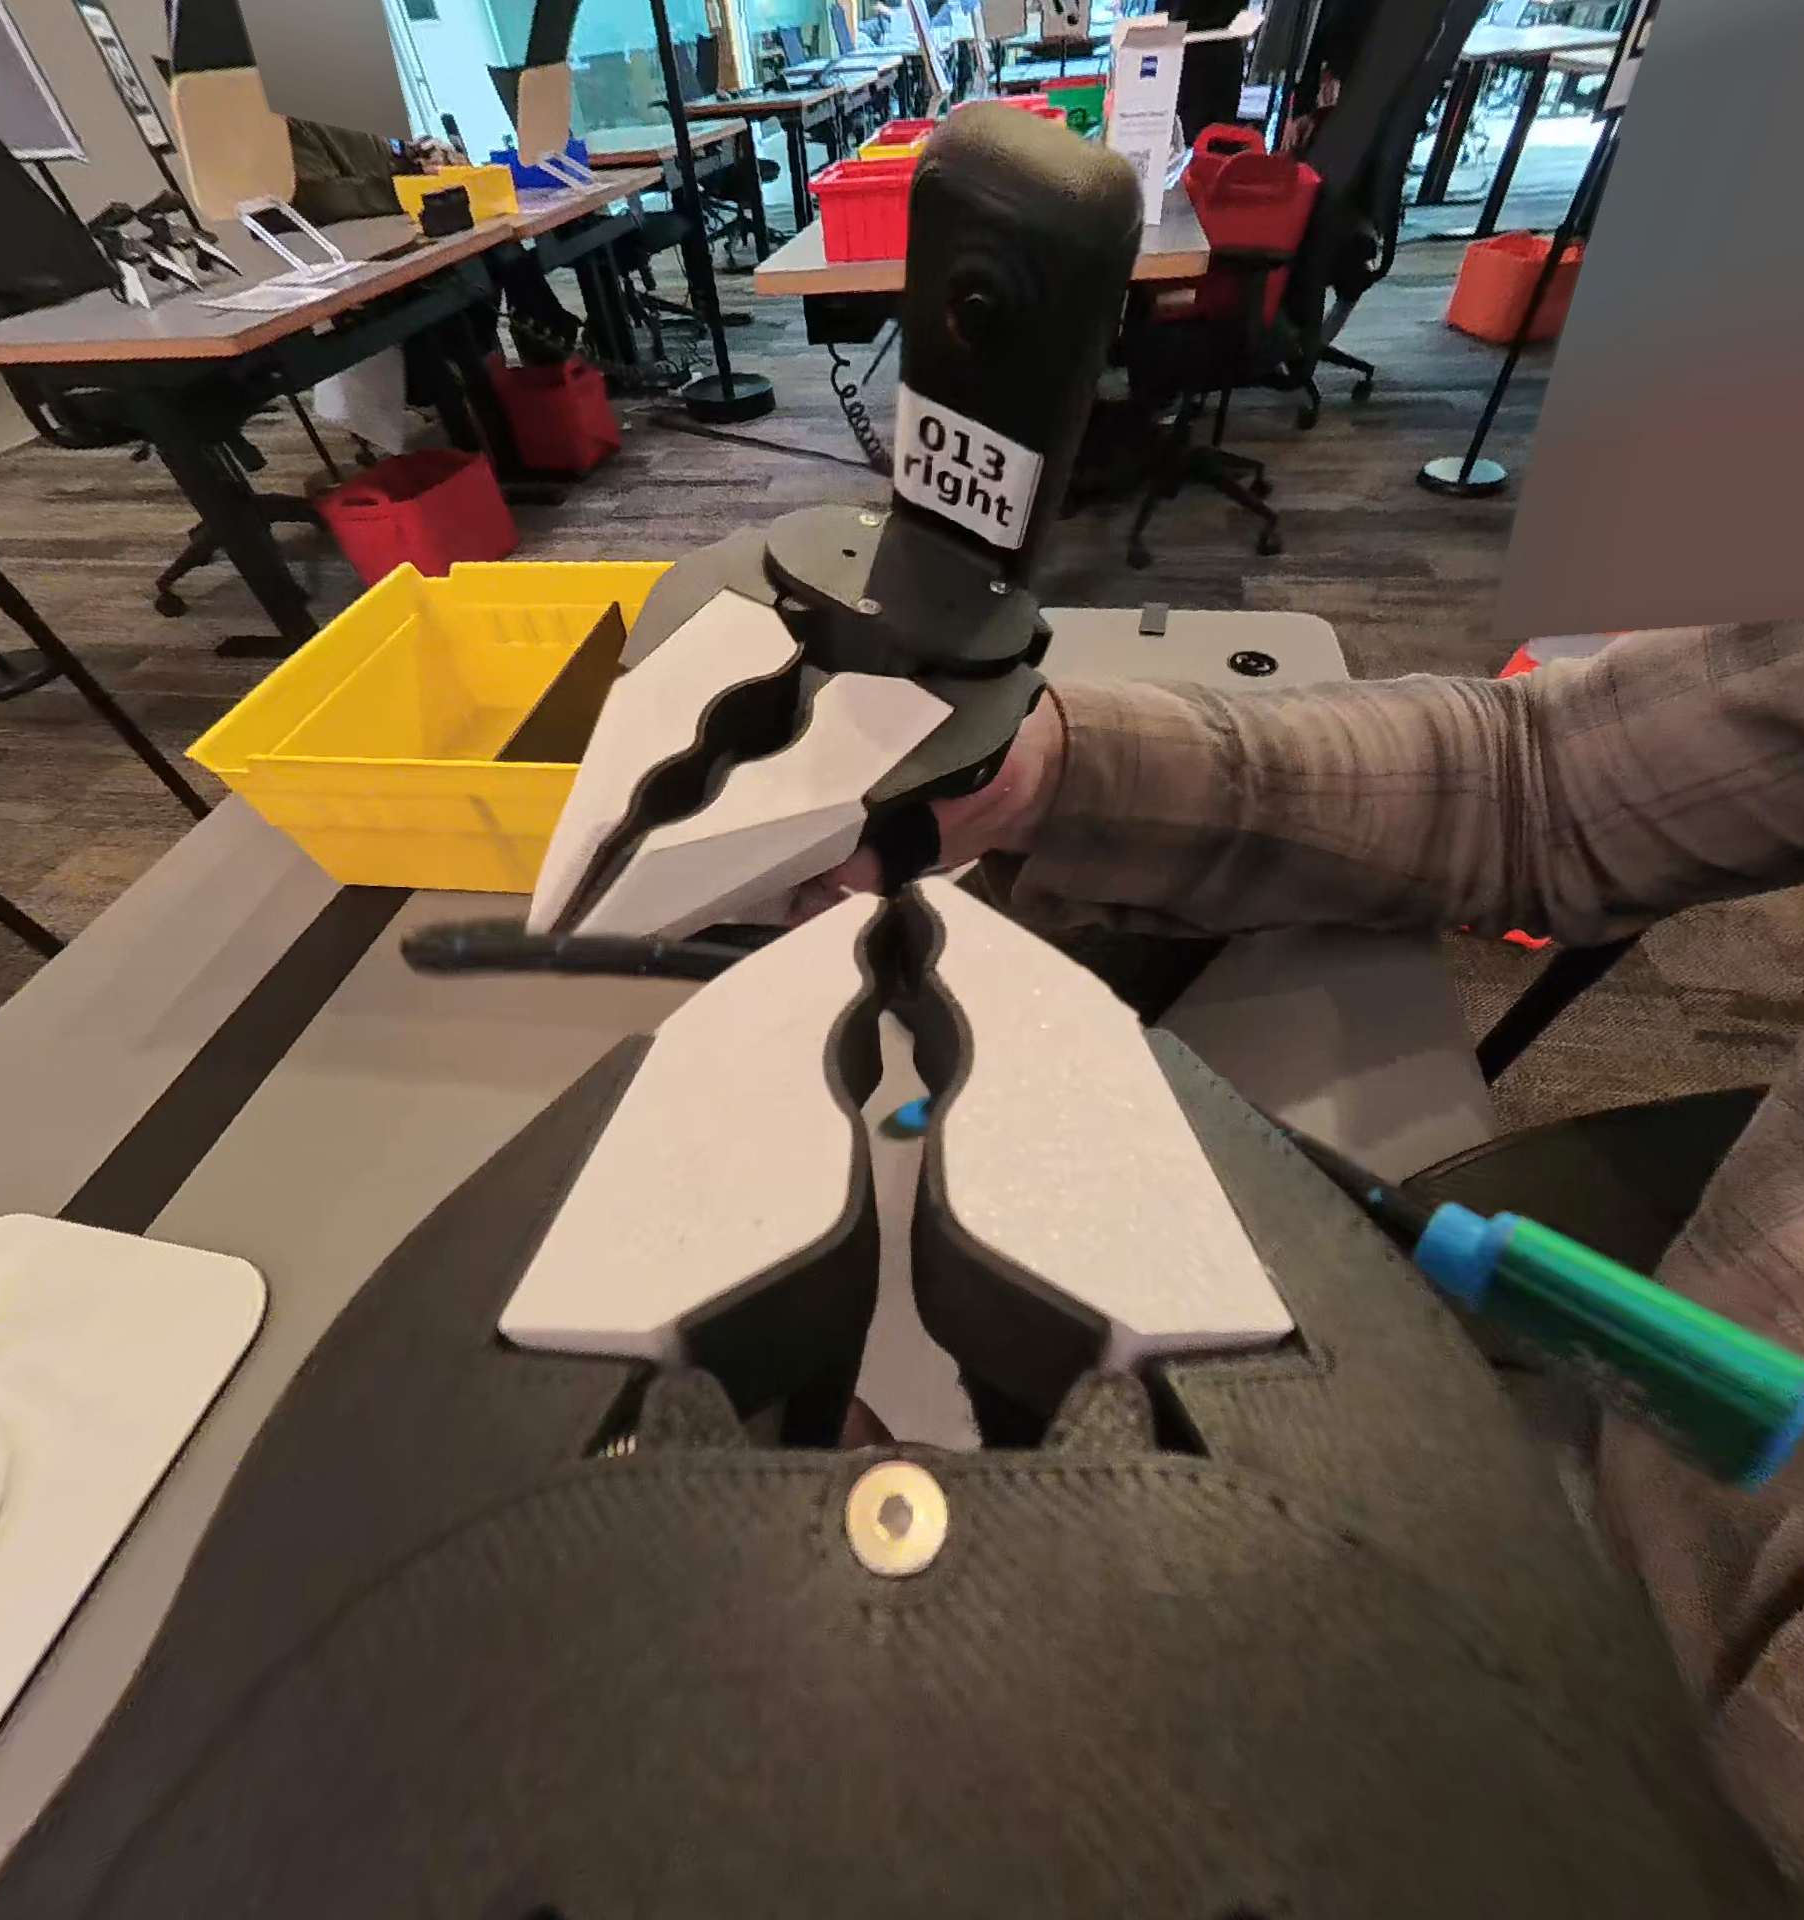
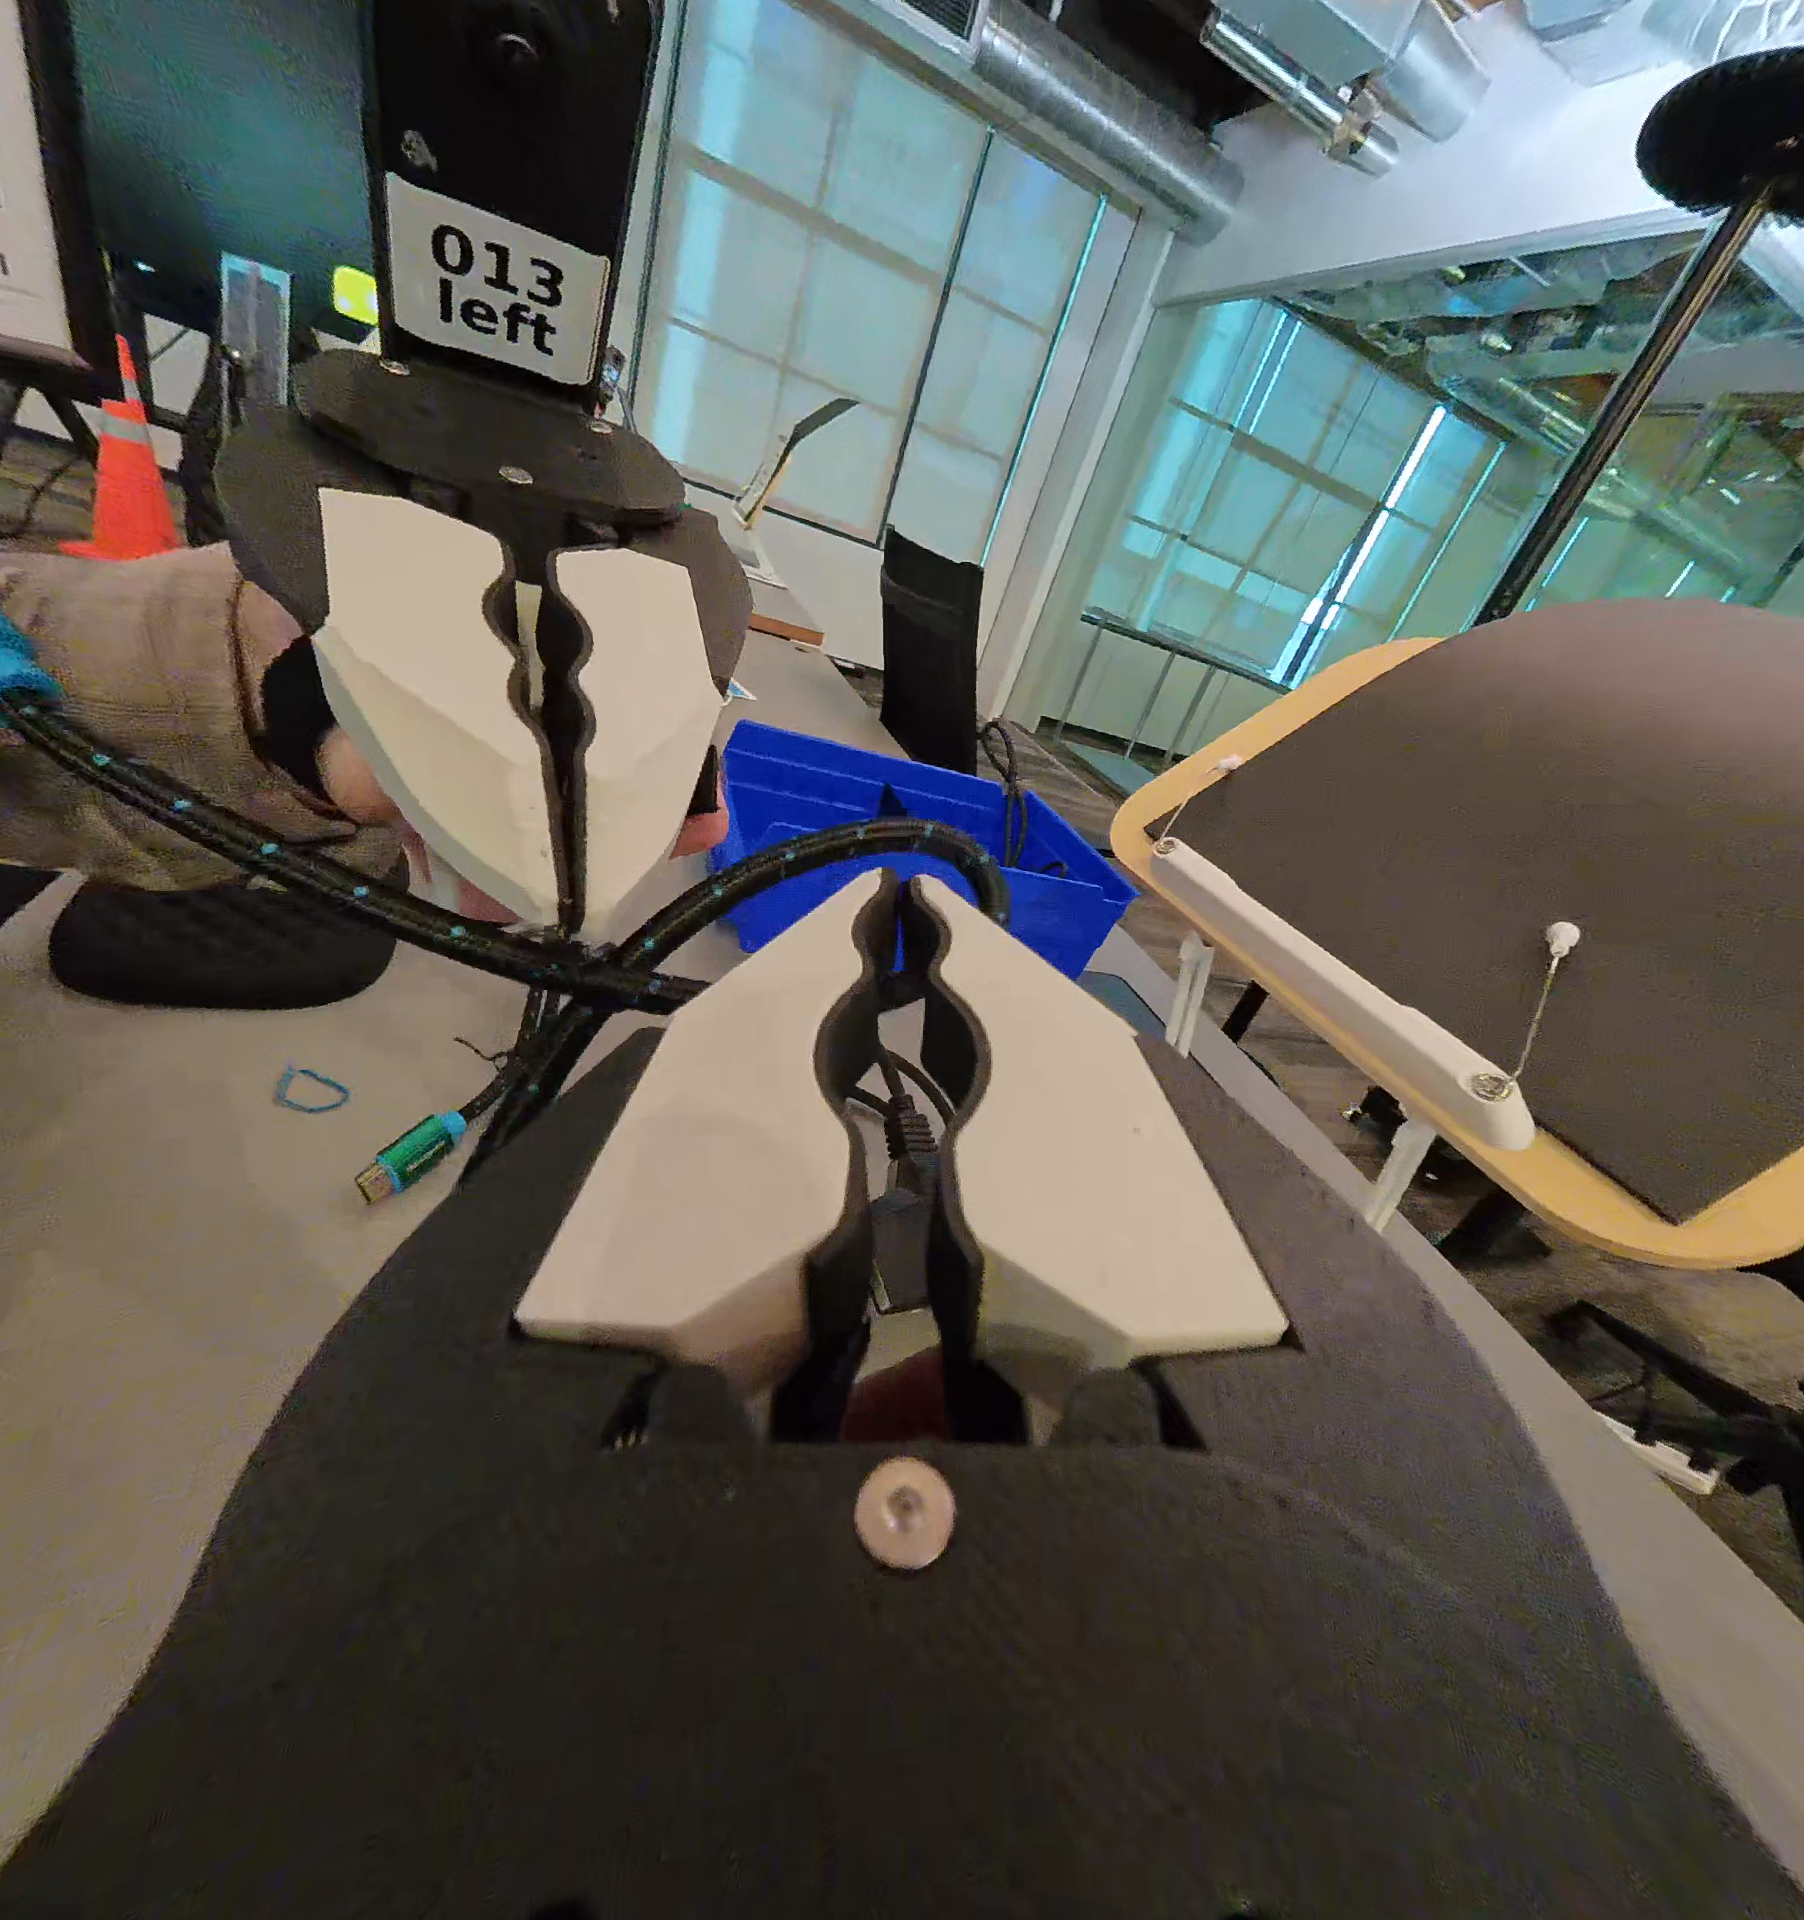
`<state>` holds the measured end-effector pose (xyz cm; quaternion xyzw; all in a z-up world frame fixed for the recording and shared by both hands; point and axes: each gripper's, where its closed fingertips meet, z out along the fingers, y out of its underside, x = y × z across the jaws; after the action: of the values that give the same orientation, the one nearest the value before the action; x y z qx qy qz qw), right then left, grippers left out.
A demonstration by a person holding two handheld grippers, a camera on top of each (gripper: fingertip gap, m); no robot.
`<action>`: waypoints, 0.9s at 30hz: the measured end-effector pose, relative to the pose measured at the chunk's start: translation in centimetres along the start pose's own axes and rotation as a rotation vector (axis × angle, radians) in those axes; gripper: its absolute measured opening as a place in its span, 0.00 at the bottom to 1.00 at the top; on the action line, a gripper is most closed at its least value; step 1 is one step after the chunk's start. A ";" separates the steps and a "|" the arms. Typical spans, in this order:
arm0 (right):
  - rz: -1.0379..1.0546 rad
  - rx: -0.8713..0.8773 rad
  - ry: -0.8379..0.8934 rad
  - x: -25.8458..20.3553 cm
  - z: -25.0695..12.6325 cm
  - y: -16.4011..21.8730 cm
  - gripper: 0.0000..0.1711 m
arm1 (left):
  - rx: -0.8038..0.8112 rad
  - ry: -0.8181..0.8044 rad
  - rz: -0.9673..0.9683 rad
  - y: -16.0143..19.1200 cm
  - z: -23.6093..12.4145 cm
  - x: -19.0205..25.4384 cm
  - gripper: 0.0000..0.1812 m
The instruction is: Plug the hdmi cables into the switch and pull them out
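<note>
While its jaws are pinched on a braided HDMI cable [image 1: 1334,1164], the left gripper [image 1: 903,914] faces the right gripper [image 1: 565,920] near a yellow bin [image 1: 399,748]; a green plug [image 1: 1625,1340] dangles at right.

In the right wrist view, the right gripper [image 2: 903,888] clamps the same cable [image 2: 836,847] just before a blue bin [image 2: 1043,862]. Another green plug [image 2: 415,1153] lies on the grey table [image 2: 150,1247]. The switch is not visible.

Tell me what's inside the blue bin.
The blue bin holds a thin black cord draped over its far rim, plus a dark divider. The braided cable and right gripper cover its near side.
</note>
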<state>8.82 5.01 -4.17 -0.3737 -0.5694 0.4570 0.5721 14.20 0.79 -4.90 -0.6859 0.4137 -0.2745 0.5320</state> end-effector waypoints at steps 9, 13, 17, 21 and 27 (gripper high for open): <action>-0.015 0.022 -0.001 -0.7 -3.4 -0.5 0.17 | 0.099 0.005 -0.091 0.6 -1.0 -1.3 0.00; -0.058 0.036 0.011 -0.1 -4.9 -0.8 0.23 | 0.210 0.075 -0.142 -0.6 -1.7 -1.1 0.00; -0.607 -0.140 0.190 0.8 -3.7 0.0 0.30 | 0.260 0.154 -0.203 -1.2 -1.7 -0.6 0.00; -1.181 -0.248 0.290 0.5 -2.7 -1.2 0.38 | 0.284 0.222 -0.240 -1.8 -1.8 0.0 0.00; -1.568 -0.238 0.349 0.8 -1.3 -2.9 0.11 | 0.246 0.334 -0.246 -2.0 -0.9 1.5 0.00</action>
<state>10.33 4.98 -1.23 0.0097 -0.6130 -0.2053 0.7629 14.75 -0.83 -2.83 -0.6064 0.3728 -0.4952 0.4981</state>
